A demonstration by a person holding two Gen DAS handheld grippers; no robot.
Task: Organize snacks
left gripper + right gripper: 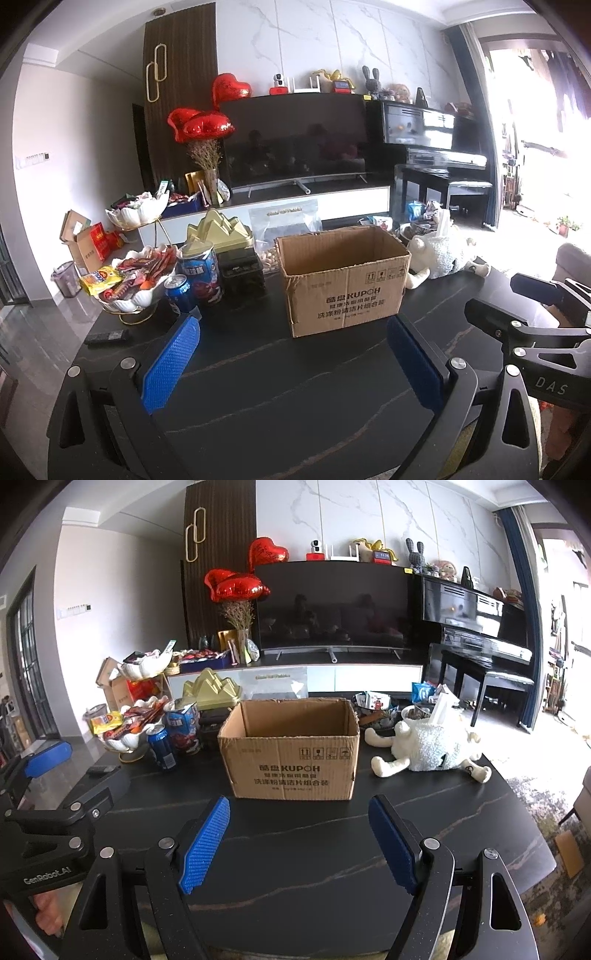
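Holding both the left claw (pixel 291 365) and right claw (pixel 299 843) spread and empty, we judged the shell-shaped snack bowl (pixel 135 295) should feed the open cardboard box (pixel 343 277) first.

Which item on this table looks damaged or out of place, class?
The box is worn: its top flaps are gone, and the rim and near-left corner are torn and ragged. The plush sheep sprawls on its side among the snacks, which seems out of place.
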